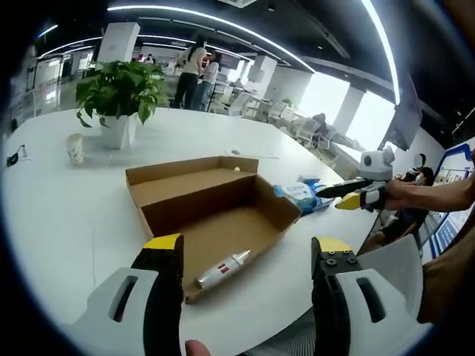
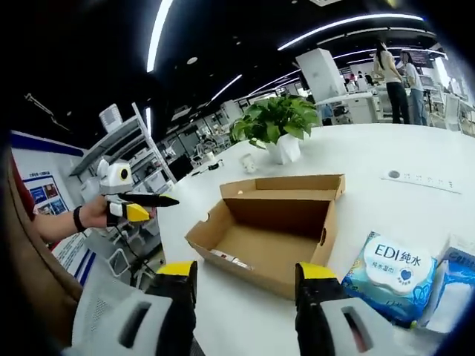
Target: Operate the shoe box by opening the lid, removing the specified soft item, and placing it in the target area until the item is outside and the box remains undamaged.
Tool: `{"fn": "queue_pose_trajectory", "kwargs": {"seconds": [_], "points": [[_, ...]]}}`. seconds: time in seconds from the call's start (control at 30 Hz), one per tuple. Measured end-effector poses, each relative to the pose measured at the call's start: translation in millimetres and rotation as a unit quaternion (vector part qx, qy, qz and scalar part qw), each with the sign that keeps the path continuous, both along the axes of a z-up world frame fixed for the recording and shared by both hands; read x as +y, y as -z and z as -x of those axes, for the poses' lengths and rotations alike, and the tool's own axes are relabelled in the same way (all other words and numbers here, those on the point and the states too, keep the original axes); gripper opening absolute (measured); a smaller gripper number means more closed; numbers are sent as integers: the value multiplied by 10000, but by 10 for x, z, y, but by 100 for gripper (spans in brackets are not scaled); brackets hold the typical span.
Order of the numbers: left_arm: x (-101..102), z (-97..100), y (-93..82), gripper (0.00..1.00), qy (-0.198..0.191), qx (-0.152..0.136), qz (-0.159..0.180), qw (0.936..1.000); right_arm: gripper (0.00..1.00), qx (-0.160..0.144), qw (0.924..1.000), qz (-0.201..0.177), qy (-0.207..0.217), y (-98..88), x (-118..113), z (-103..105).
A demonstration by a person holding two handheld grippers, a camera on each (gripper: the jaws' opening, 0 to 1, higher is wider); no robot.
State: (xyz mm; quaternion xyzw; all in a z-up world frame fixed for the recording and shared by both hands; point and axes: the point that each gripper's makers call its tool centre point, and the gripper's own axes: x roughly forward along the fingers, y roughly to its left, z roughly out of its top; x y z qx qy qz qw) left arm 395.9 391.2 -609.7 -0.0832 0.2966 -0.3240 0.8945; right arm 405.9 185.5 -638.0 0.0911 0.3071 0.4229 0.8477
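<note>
Open cardboard shoe box (image 1: 215, 215) on the white table (image 1: 67, 222), lid folded back and lying flat behind it. Inside, near the front wall, lies a small white tube (image 1: 223, 270) with a red band and silver cap. A soft pack of wet wipes (image 2: 391, 277), blue and white, lies on the table just beside the box wall, outside it; beside that pack sits another blue-and-white packet (image 2: 456, 285).

Your left gripper (image 1: 247, 256) hovers before the box with jaws spread, holding nothing. Your right gripper (image 2: 243, 276) likewise stands spread and empty over the box's near edge.

The wipes pack looks light, pliant and film-wrapped, so probably slippery: pinch it across a short edge or the sealed seam, not the flat face. The box is thin card that may dent or slide; steady it by a wall rather than the lid hinge
</note>
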Motion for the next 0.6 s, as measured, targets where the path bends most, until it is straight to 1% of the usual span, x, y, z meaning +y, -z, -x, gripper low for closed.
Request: {"fn": "queue_pose_trajectory", "kwargs": {"seconds": [0.17,0.23,0.3,0.47,0.6], "points": [[22,58,26,70,-35,53,21,10000,49,-28,9997,156,-179,-8,118,-27],[31,67,31,70,-42,61,31,10000,49,-75,9990,299,-311,-11,179,-42],[42,71,39,70,-51,72,32,10000,49,-93,9984,379,-405,22,207,-106],[77,57,47,69,-31,88,11,10000,49,-108,9981,355,-496,14,315,-122],[109,-29,48,69,96,78,-126,9998,49,-83,9976,368,-583,29,367,-104]]}}
